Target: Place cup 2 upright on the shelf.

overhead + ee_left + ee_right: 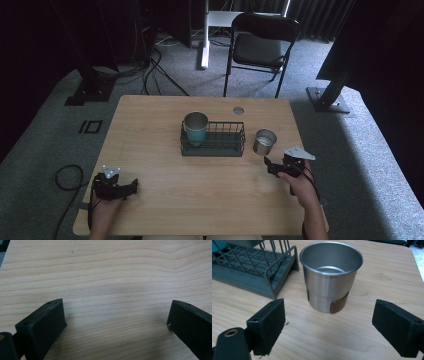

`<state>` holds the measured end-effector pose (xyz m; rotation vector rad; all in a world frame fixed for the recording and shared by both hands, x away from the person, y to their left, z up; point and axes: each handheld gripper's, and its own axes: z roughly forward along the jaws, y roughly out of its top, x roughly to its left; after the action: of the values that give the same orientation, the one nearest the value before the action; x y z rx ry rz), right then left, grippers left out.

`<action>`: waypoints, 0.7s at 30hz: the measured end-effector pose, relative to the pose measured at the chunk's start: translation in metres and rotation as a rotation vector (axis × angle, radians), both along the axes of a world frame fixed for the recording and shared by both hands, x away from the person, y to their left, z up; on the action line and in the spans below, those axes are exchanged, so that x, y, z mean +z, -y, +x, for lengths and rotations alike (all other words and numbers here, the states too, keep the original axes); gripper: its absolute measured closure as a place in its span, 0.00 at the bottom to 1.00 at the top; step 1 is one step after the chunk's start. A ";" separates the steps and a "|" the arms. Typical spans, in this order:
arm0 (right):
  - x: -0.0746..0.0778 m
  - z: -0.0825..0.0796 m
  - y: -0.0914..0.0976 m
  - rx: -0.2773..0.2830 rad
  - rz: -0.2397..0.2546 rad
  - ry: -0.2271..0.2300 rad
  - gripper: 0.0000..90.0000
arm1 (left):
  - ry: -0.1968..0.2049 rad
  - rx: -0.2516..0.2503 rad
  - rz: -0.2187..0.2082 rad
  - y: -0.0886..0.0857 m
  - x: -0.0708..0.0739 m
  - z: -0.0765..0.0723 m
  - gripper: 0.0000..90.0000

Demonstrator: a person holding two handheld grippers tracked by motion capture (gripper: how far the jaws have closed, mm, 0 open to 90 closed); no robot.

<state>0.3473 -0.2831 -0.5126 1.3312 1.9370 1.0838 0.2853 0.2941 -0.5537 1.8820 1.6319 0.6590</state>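
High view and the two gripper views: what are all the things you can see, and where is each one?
Steel cup: one, silver with a brown patch near its base, upright on the table just right of the rack, in front of the right gripper.
Teal cup: one, teal with a steel rim, standing in the left end of the rack.
Wire rack: one, dark green, middle of the table.
Table: one, light wood.
Folding chair: one, black, beyond the table.
Cables: black, on the grey carpet.
Left gripper: black, open, near left of the table.
Right gripper: black, open, beside the steel cup.
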 end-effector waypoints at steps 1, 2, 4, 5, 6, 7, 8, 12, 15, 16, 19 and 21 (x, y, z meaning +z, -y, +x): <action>0.000 0.002 0.000 0.000 -0.003 0.003 0.12 | 0.000 0.000 0.000 0.000 0.000 0.000 0.02; 0.000 0.003 0.000 -0.005 -0.004 0.002 0.12 | 0.000 0.000 0.000 0.000 0.000 0.000 0.02; 0.001 0.006 0.001 -0.007 -0.004 0.005 0.12 | 0.000 0.000 0.000 0.000 0.000 0.000 0.02; 0.001 0.007 0.001 -0.010 -0.002 0.007 0.12 | 0.000 0.000 0.000 0.000 0.000 0.000 0.02; 0.001 0.008 0.001 -0.012 -0.002 0.008 0.12 | 0.000 0.000 0.000 0.000 0.000 0.000 0.02; 0.001 0.009 0.001 -0.010 -0.006 0.011 0.12 | 0.000 0.000 0.000 0.000 0.000 0.000 0.02; 0.001 0.010 0.001 -0.006 -0.005 0.011 0.12 | 0.000 0.000 0.000 0.000 0.000 0.000 0.02; 0.000 0.014 0.000 -0.003 0.011 0.012 0.12 | 0.000 0.000 0.000 0.000 0.000 0.000 0.02; 0.000 0.018 -0.003 0.000 0.004 0.011 0.12 | 0.000 0.000 0.000 0.000 0.000 0.000 0.02; 0.000 0.019 -0.003 0.003 0.003 0.012 0.12 | 0.000 0.000 0.000 0.000 0.000 0.000 0.02; 0.002 0.024 -0.006 0.008 -0.006 0.016 0.12 | 0.000 0.000 0.000 0.000 0.000 0.000 0.02; 0.002 0.026 -0.007 0.007 -0.008 0.016 0.12 | 0.000 0.000 0.000 0.000 0.000 0.000 0.02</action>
<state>0.3729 -0.2766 -0.5106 1.3084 1.9336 1.0860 0.2853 0.2941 -0.5537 1.8814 1.6322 0.6589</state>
